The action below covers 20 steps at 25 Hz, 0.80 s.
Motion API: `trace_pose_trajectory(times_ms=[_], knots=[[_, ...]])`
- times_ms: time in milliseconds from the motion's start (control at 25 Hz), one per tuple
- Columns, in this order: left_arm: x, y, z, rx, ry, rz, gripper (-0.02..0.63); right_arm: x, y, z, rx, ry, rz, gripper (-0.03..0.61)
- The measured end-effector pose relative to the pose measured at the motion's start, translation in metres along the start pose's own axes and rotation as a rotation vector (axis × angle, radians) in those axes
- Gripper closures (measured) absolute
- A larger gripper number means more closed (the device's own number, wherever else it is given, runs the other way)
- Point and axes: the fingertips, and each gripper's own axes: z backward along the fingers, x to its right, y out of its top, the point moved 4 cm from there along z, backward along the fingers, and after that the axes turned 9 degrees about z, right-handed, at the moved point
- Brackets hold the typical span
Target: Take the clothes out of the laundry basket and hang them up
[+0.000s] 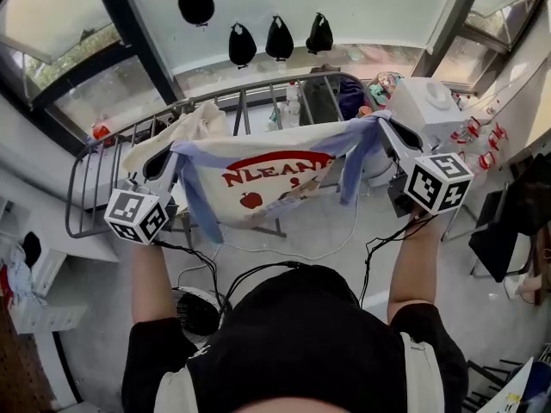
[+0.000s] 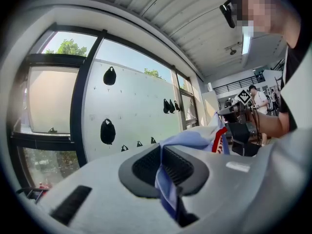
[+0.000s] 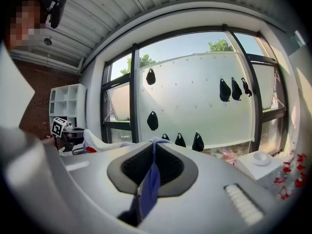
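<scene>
A cream T-shirt [image 1: 267, 179] with light blue sleeves and a red print hangs stretched between my two grippers, in front of a grey wire drying rack [image 1: 103, 166]. My left gripper [image 1: 164, 163] is shut on the shirt's left blue sleeve [image 2: 168, 189], which is pinched between the dark pads [image 2: 141, 167]. My right gripper [image 1: 392, 136] is shut on the right blue sleeve [image 3: 151, 184], clamped between its pads [image 3: 173, 167]. The shirt's lower hem hangs loose. No laundry basket shows in any view.
The rack's curved rail [image 1: 258, 89] runs behind the shirt, with a pale cloth [image 1: 194, 123] draped on it. A white box-shaped unit [image 1: 426, 101] stands at the right, with red clips [image 1: 486, 140] beside it. Black hooks [image 1: 277, 40] hang on the white wall. Cables [image 1: 258, 269] trail on the floor.
</scene>
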Motion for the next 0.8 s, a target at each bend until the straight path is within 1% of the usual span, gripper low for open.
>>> trace_pose_trajectory(times_ms=[120,240,440,560,680,800], knots=[[0.002,0.006,-0.044,-0.026,0.026,-0.007,0.597,0.042,0.001,-0.011,-0.021,-0.025,0.019,0.548],[0.004,0.014,-0.085,-0.048,0.048,-0.035,0.597,0.082,0.005,-0.026,-0.032,-0.054,0.027,0.548],[-0.009,0.029,-0.143,-0.074,0.083,-0.056,0.597,0.138,0.015,-0.064,-0.037,-0.096,0.016,0.548],[-0.02,0.037,-0.174,-0.104,0.131,-0.101,0.597,0.163,0.018,-0.093,-0.057,-0.107,0.023,0.548],[-0.034,0.039,-0.203,-0.145,0.157,-0.101,0.597,0.183,0.016,-0.124,-0.091,-0.126,0.052,0.548],[-0.051,0.033,-0.227,-0.212,0.168,-0.121,0.595,0.194,0.01,-0.154,-0.132,-0.147,0.056,0.548]])
